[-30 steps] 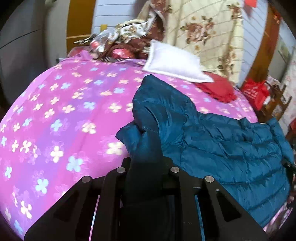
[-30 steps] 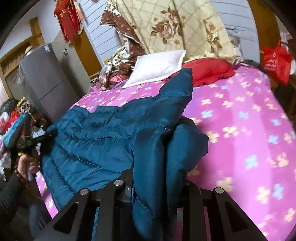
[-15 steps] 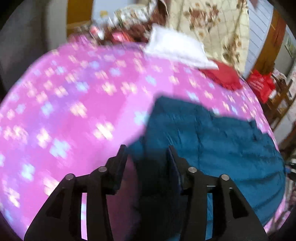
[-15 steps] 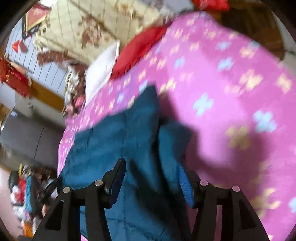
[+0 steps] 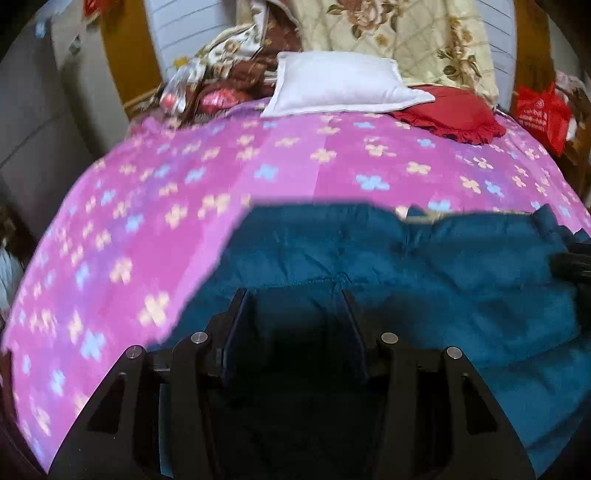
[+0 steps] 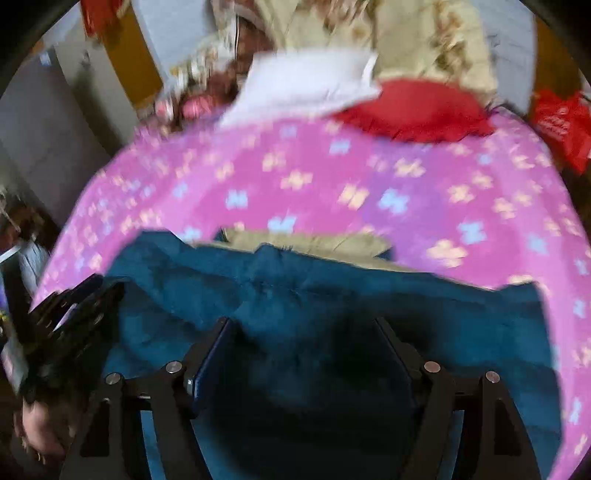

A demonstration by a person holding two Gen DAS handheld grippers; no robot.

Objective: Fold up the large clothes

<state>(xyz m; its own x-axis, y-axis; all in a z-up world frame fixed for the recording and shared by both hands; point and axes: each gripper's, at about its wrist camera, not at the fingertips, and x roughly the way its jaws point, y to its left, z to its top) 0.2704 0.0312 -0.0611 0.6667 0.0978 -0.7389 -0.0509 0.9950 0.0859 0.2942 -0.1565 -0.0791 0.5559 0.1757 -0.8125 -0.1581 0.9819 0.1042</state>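
Note:
A teal quilted puffer jacket [image 5: 424,258] lies folded across the near part of a pink flowered bedspread [image 5: 184,177]. It also fills the near part of the right wrist view [image 6: 332,295], where a strip of beige lining [image 6: 314,243] shows at its far edge. My left gripper [image 5: 295,299] is open, jaws wide apart, just over the jacket's near left part. My right gripper [image 6: 306,325] is open too, low over the jacket. The left gripper [image 6: 70,314] and the hand holding it show at the left of the right wrist view.
A white pillow [image 5: 340,85] and a red cushion [image 5: 450,114] lie at the far end of the bed. A beige flowered quilt [image 5: 399,33] hangs behind them. Crumpled fabrics [image 5: 221,74] pile at the far left. A red bag [image 5: 539,114] sits off the right side.
Both grippers have opened and let go of the jacket folds they held raised. The jacket now lies lower and flatter on the bed. Both views have swung towards the head of the bed.

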